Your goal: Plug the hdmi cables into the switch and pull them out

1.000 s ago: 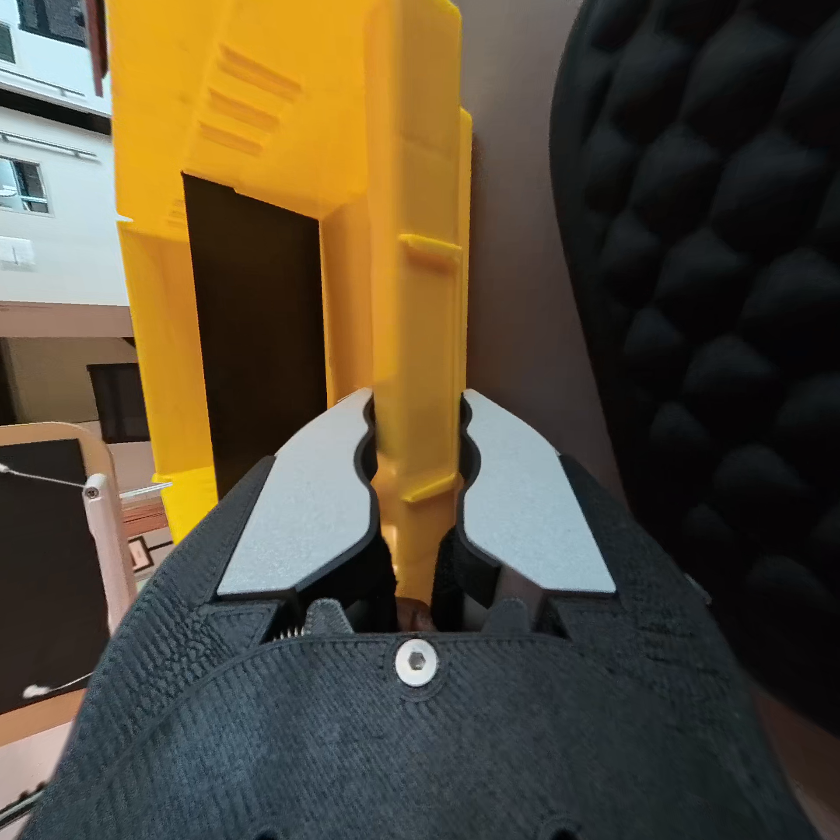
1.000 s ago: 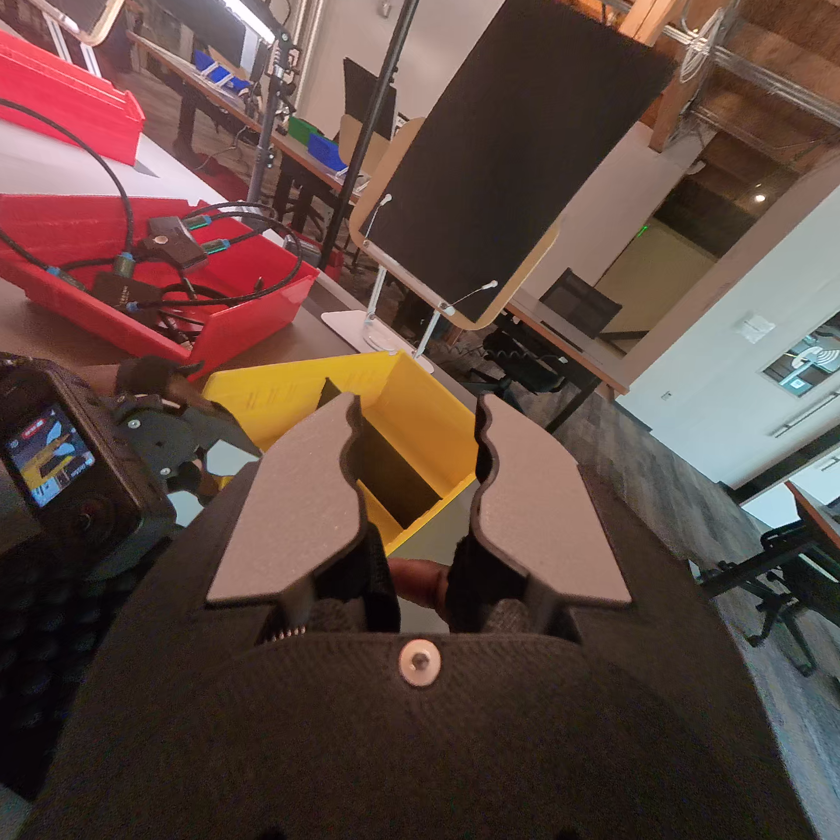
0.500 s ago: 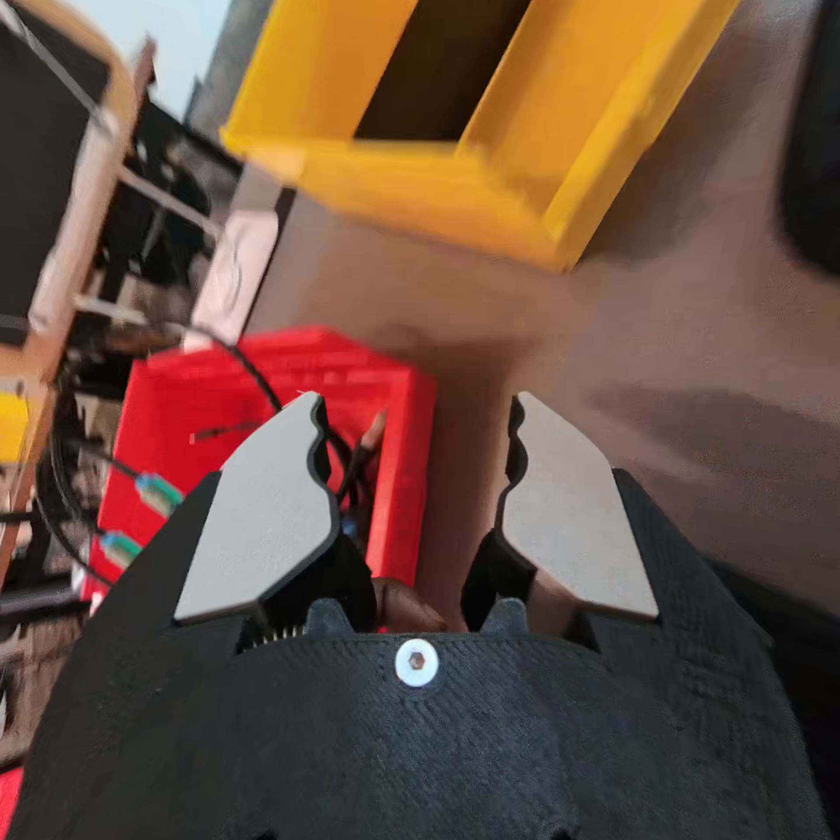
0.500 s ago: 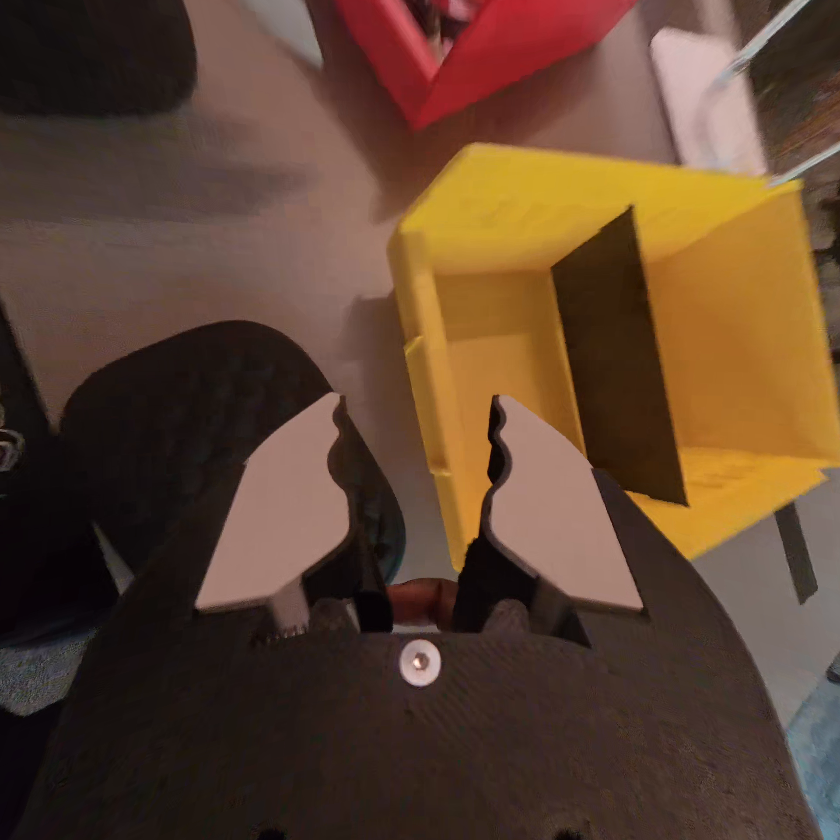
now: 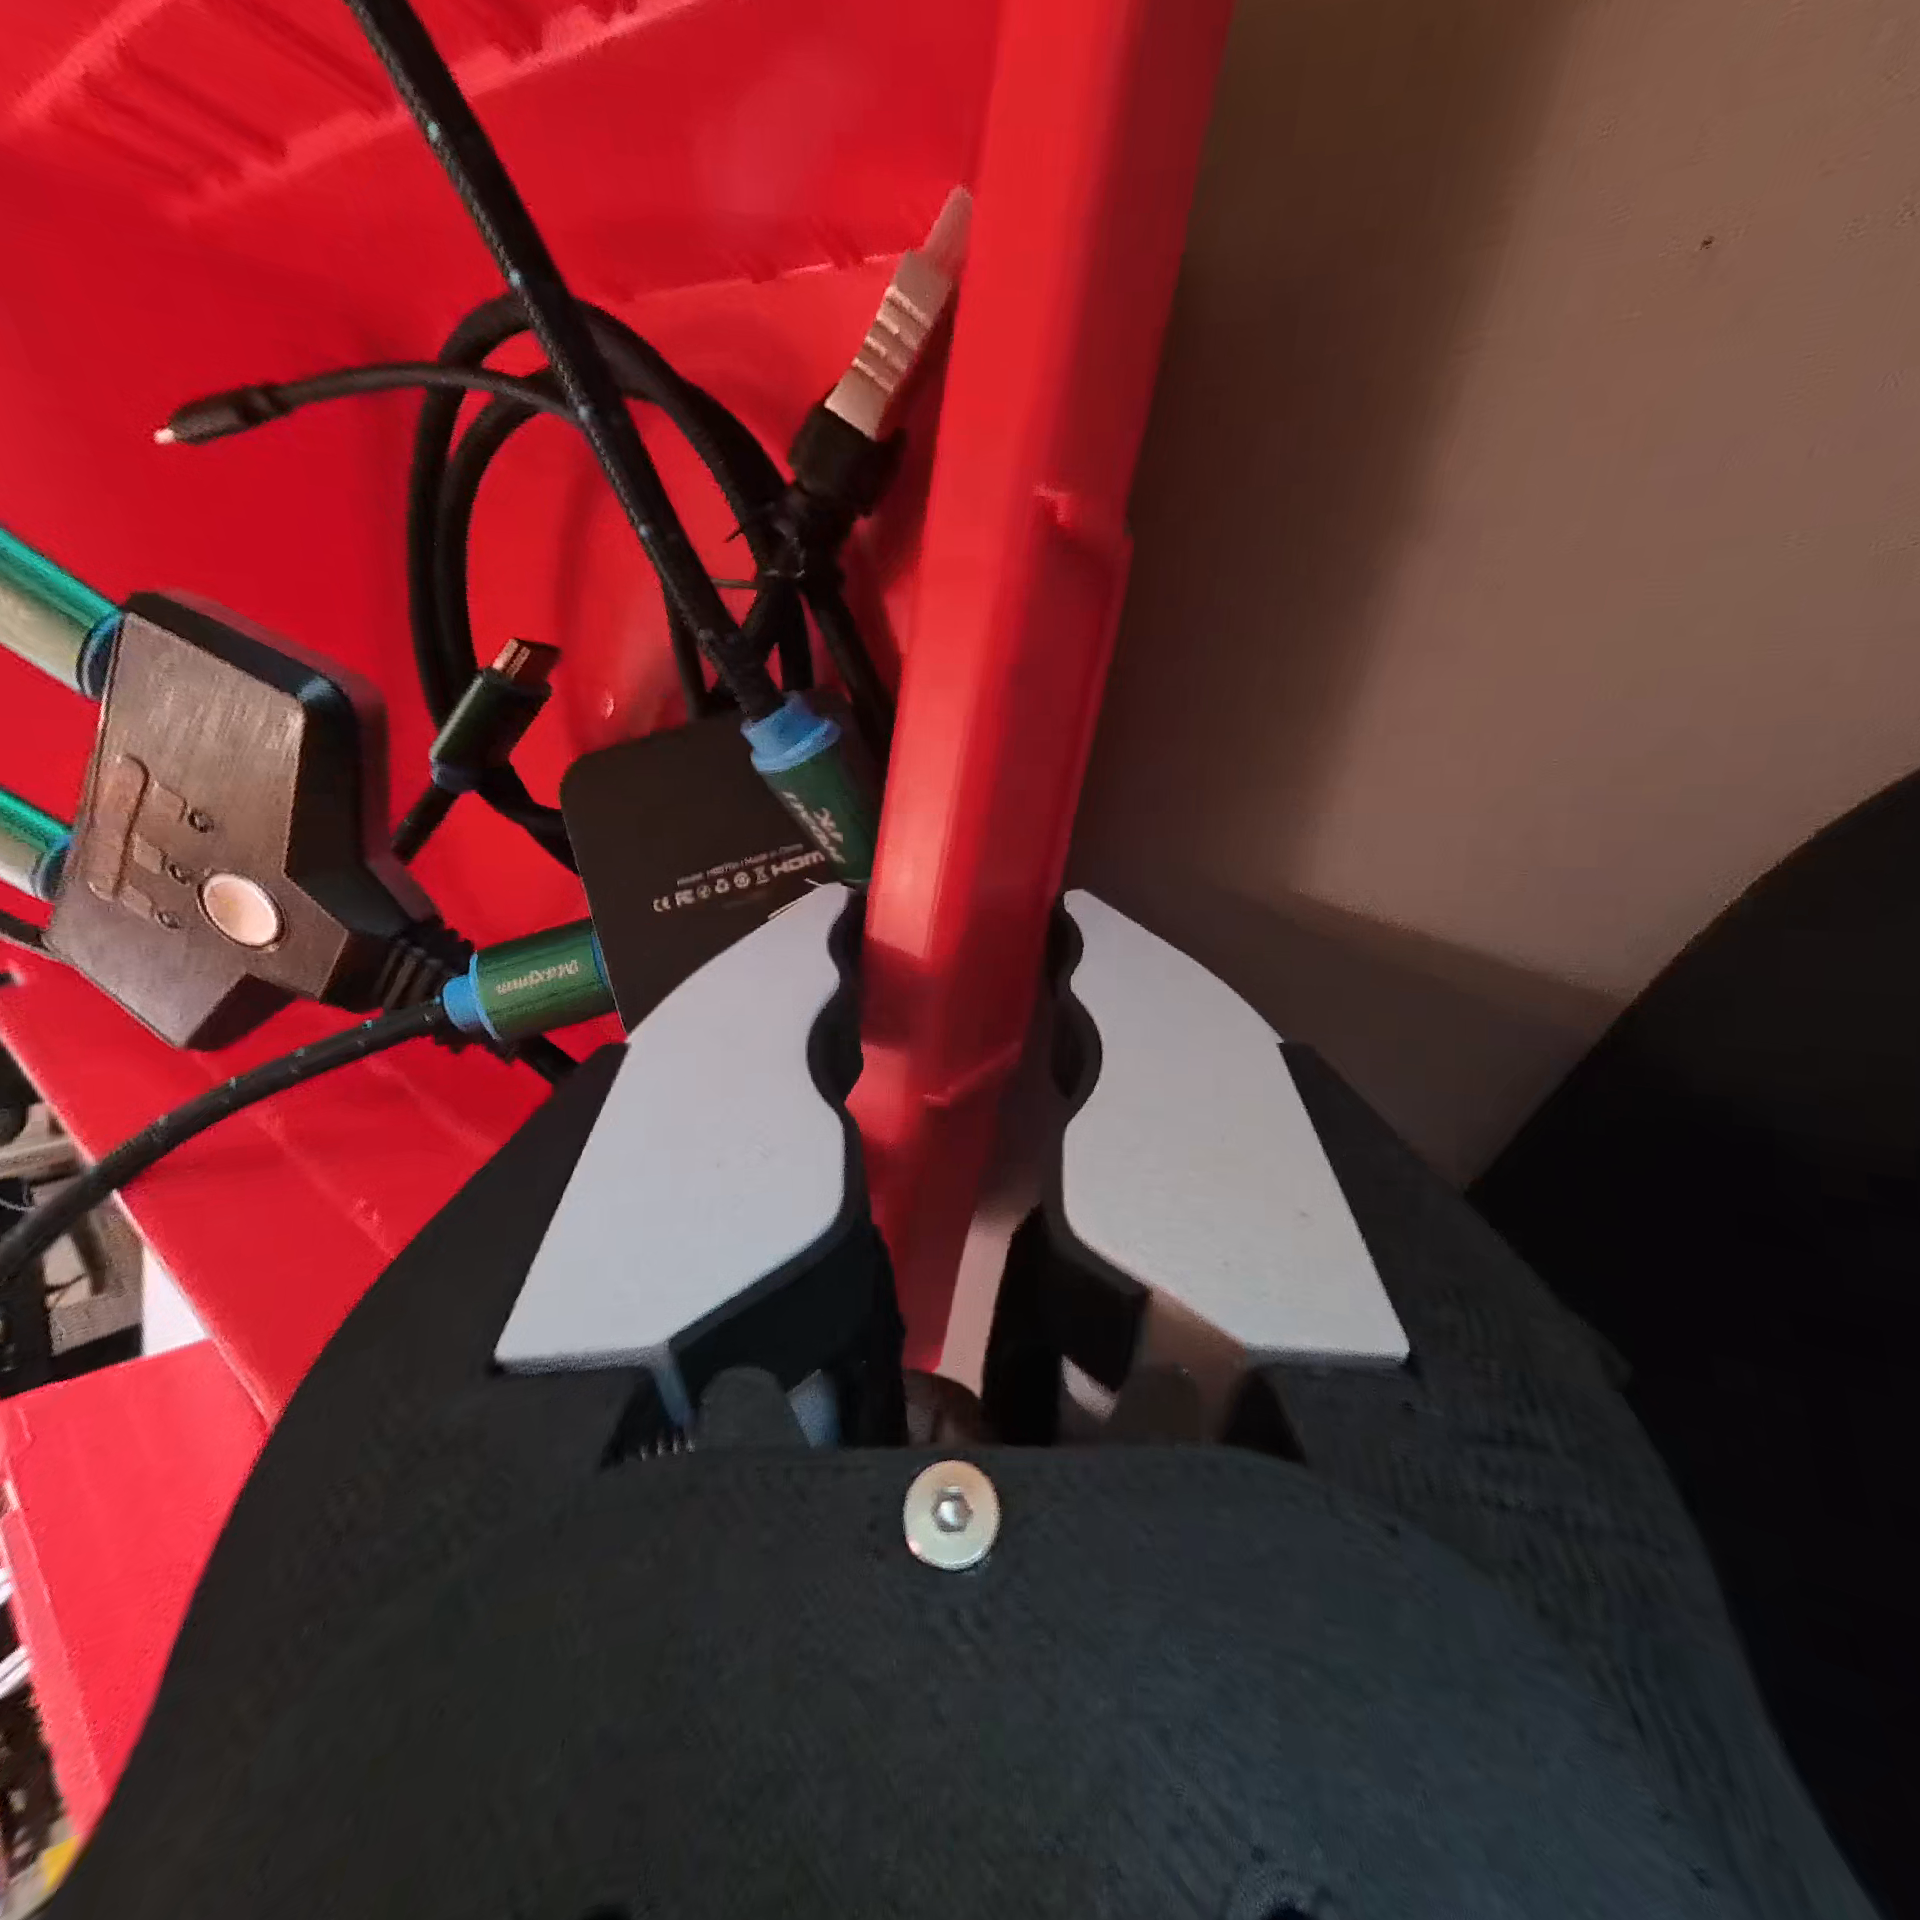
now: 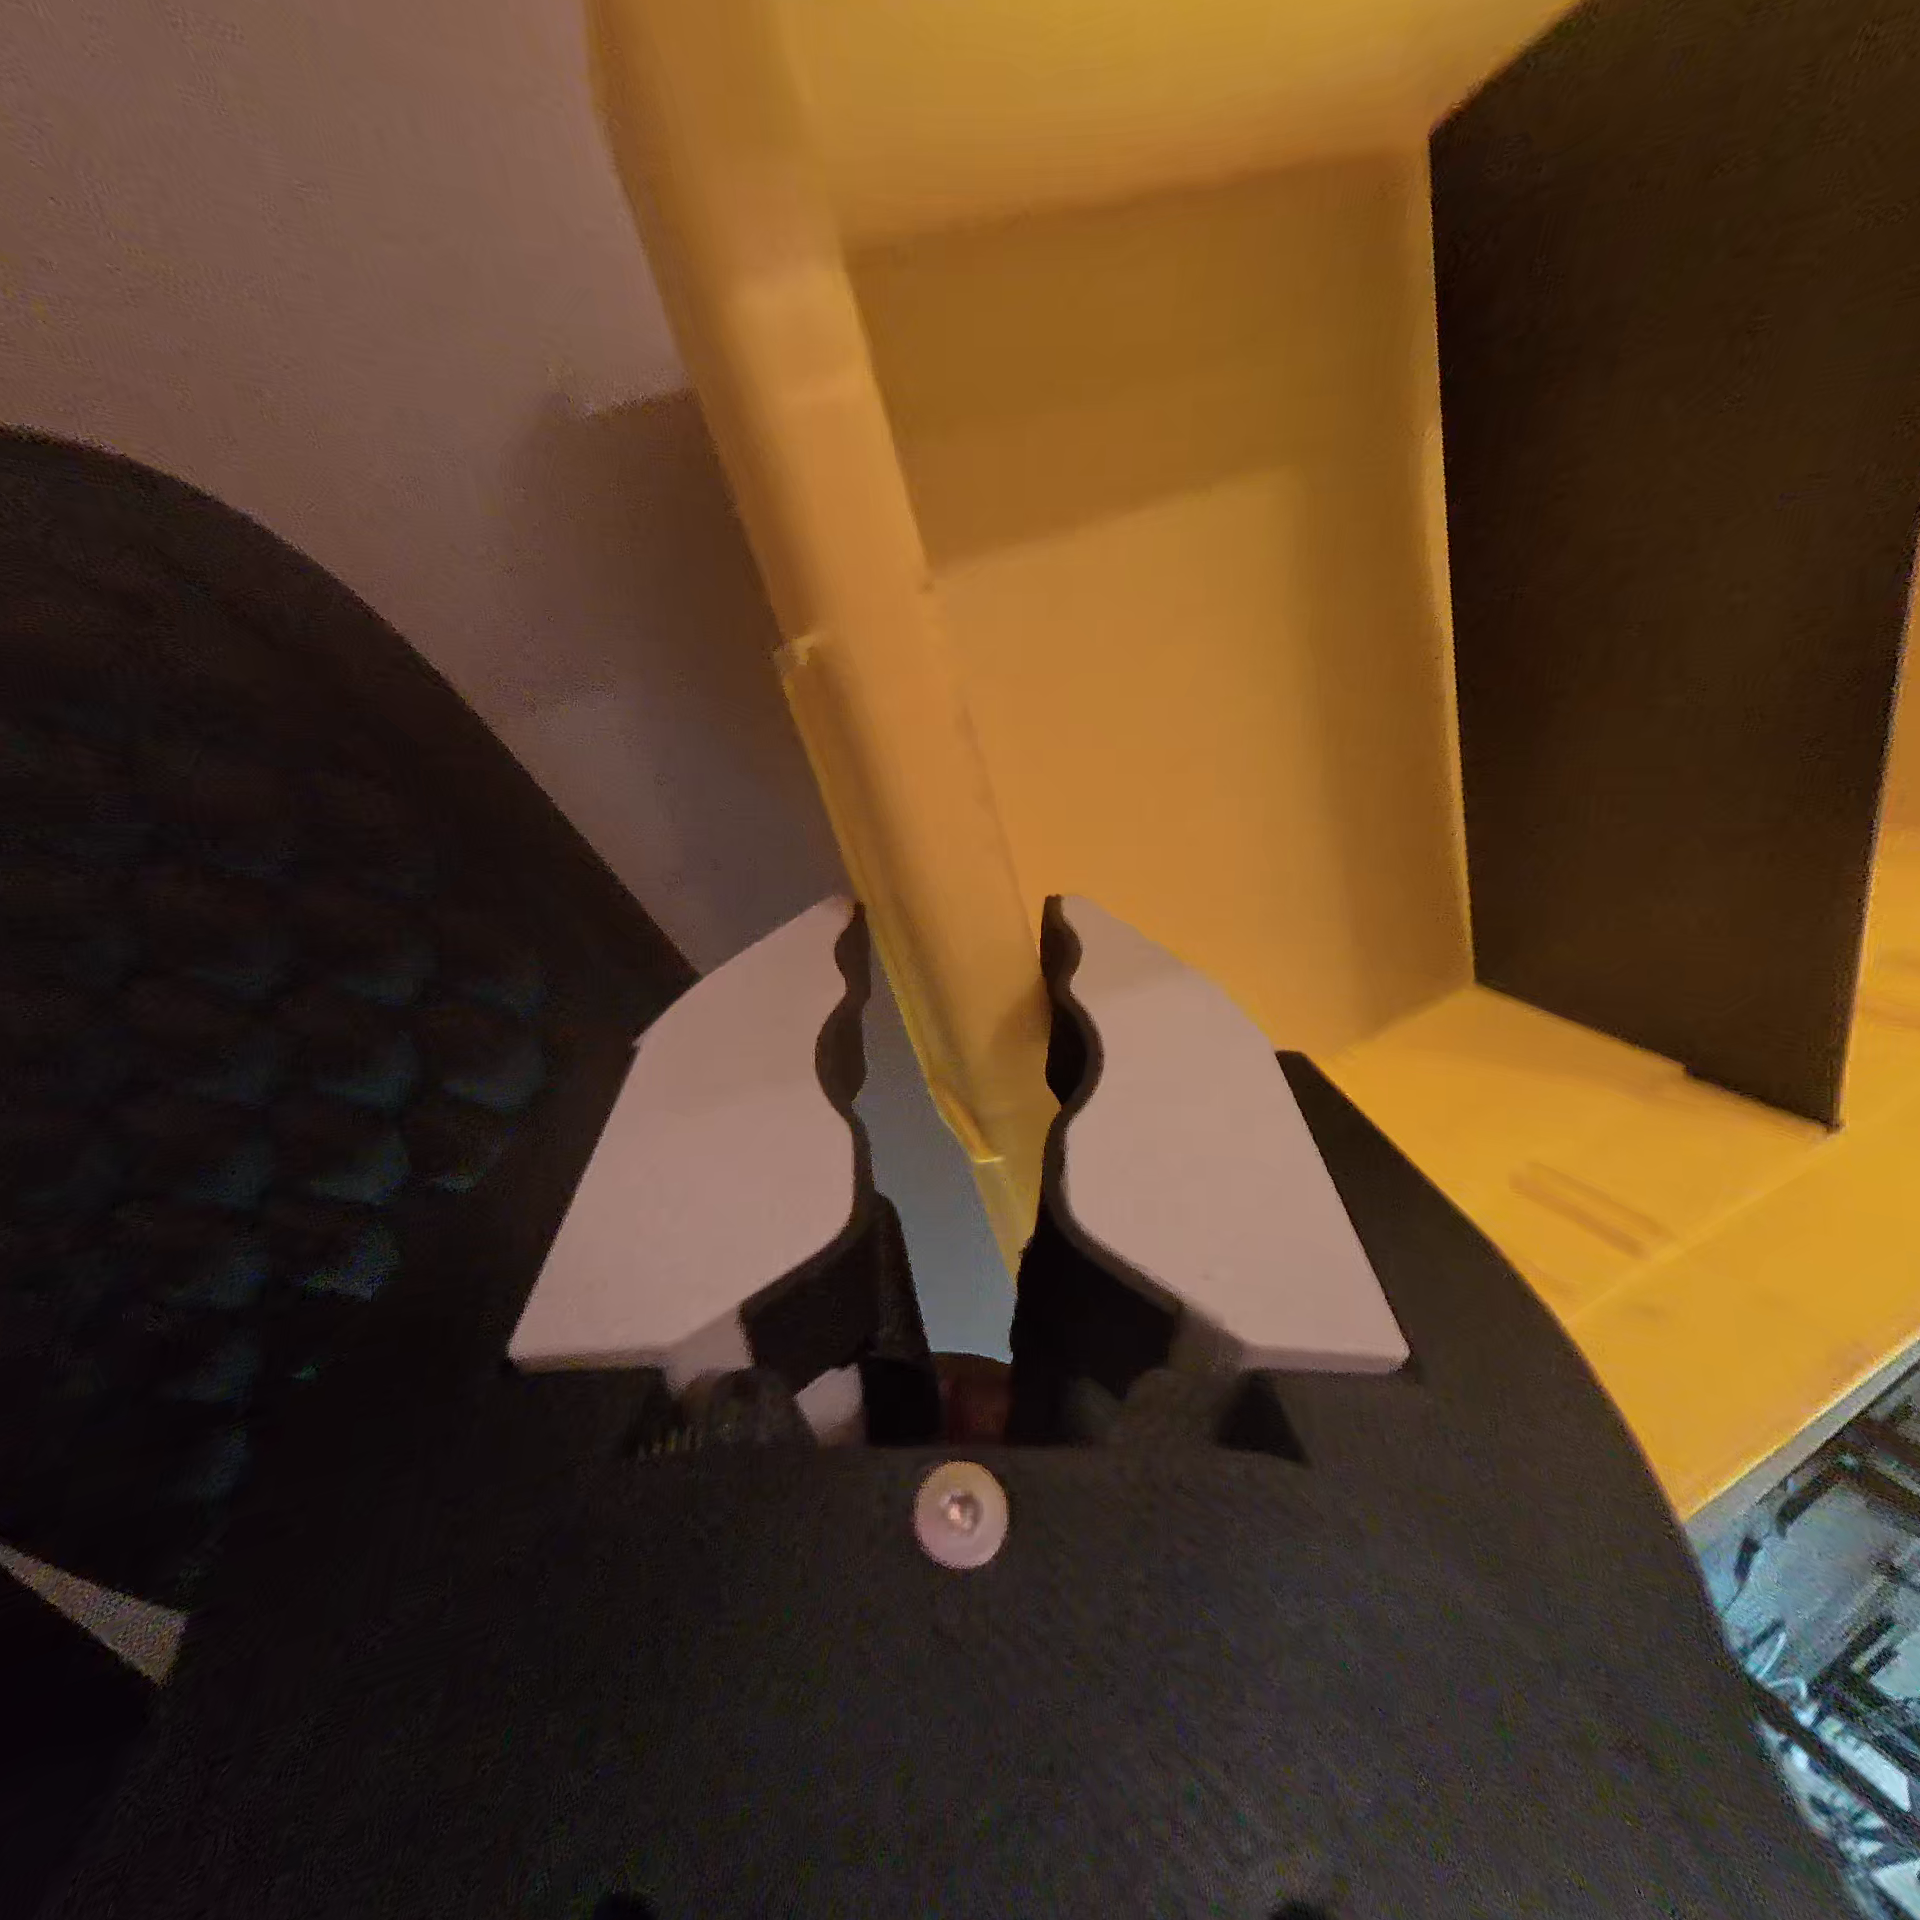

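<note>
Left wrist view: left gripper [image 5: 958, 940] closed on near wall of red bin [image 5: 1023, 582], one finger inside, one outside. Inside bin: black switch [image 5: 691, 831] flat on floor, two green-shelled hdmi cables [image 5: 535, 977] at its edges, second black adapter [image 5: 213, 821] further left. Right wrist view: right gripper [image 6: 951, 940] clamped on side wall of yellow bin [image 6: 831, 499]; black divider [image 6: 1662, 540] inside. Both bins on tan table [image 5: 1507, 520].

The gap between the left gripper [image 5: 956, 935] fingers is filled by the red bin [image 5: 1029, 540] wall. Inside it, passage is crowded by tangled cables [image 5: 582, 343] and a black switch [image 5: 696, 831]. Bare desk [image 5: 1507, 468] is left beside it. The right gripper [image 6: 951, 930] is blocked likewise by the yellow bin [image 6: 831, 540] wall.
</note>
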Available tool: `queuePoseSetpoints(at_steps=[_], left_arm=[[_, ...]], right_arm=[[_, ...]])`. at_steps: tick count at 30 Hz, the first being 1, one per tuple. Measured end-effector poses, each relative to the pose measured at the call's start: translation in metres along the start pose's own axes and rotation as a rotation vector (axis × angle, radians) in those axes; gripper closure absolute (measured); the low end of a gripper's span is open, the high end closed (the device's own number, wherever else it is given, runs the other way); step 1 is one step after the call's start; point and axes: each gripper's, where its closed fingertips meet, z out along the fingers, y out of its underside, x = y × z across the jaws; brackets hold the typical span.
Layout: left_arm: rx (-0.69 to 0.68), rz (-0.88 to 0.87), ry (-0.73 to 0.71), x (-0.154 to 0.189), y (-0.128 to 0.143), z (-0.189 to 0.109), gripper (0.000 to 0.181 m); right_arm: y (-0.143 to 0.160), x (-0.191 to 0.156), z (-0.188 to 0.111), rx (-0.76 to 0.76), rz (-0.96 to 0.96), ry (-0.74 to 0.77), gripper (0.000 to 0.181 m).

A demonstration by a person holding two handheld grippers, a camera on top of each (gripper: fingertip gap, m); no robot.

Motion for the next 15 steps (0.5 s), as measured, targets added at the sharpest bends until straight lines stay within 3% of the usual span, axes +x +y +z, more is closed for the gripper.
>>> queuePoseSetpoints(at_steps=[6, 15], left_arm=[[-0.032, -0.028, -0.016, -0.005, 0.035, -0.012, 0.146], [-0.068, -0.002, -0.011, 0.0, 0.1, -0.045, 0.147]], right_arm=[[0.045, 0.013, -0.009, -0.038, 0.085, -0.032, 0.146], [0.138, 0.008, -0.038, -0.159, 0.301, -0.103, 0.146]])
